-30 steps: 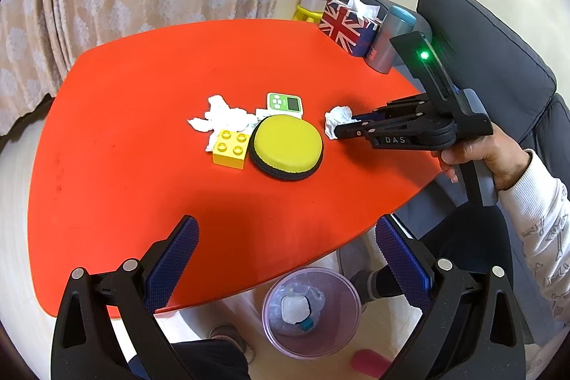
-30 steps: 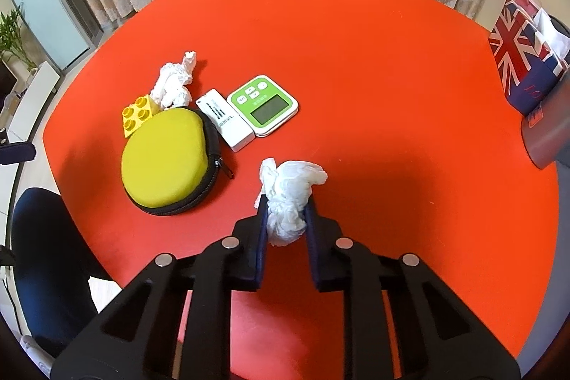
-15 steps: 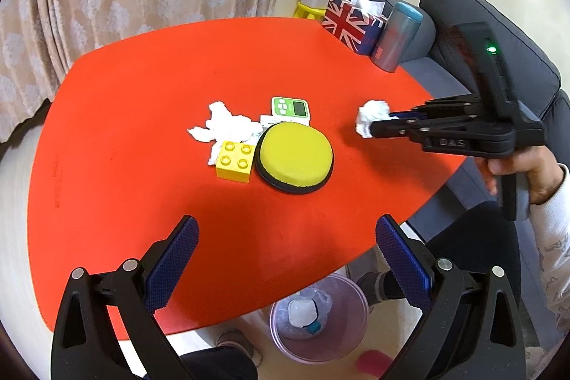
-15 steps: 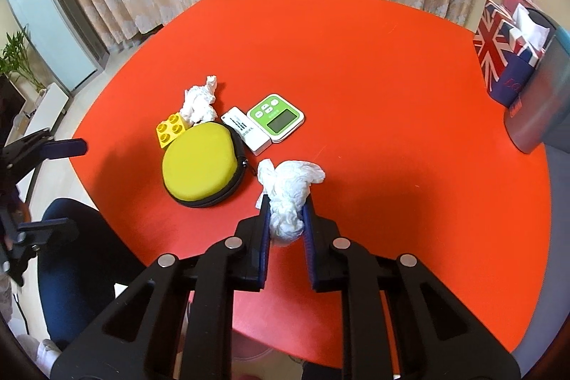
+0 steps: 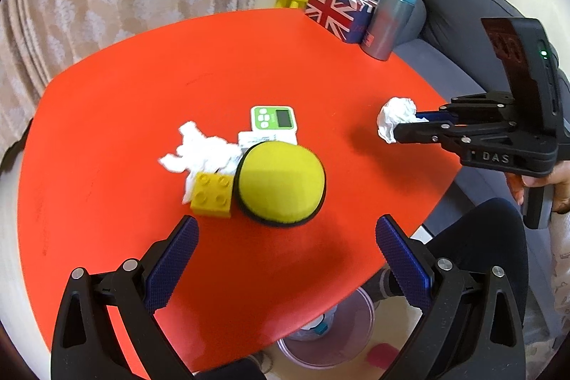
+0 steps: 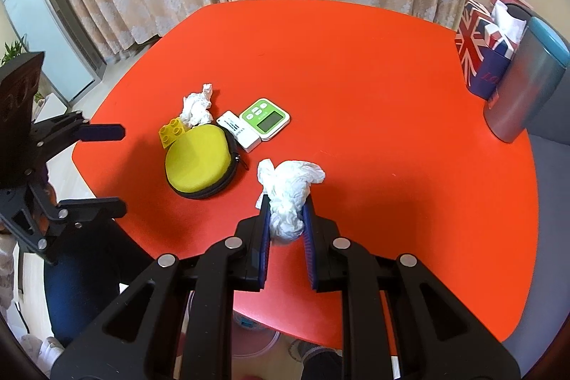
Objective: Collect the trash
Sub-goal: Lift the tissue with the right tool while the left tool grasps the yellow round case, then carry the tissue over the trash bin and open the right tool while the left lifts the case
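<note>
My right gripper (image 6: 286, 205) is shut on a crumpled white tissue (image 6: 289, 191) and holds it above the red table (image 6: 374, 88). The left wrist view shows that same gripper (image 5: 395, 127) at the right with the tissue (image 5: 395, 116) at its tip. A second crumpled tissue (image 5: 199, 152) lies on the table behind the yellow brick (image 5: 212, 196); in the right wrist view this tissue (image 6: 196, 105) sits at centre left. My left gripper (image 5: 285, 244) is open and empty, hovering over the table's near edge. A clear bin (image 5: 327, 333) with trash stands on the floor below.
A yellow round zip case (image 5: 281, 187), a green timer (image 5: 273, 119) and a small white box (image 6: 238, 130) sit mid-table. A Union Jack tissue box (image 5: 335, 13) and a grey-blue tumbler (image 5: 390, 24) stand at the far corner. A dark sofa (image 5: 459, 9) borders the right.
My right gripper has lifted the tissue off the table and drawn it back toward the near edge. My left gripper has moved in over the table toward the case and brick.
</note>
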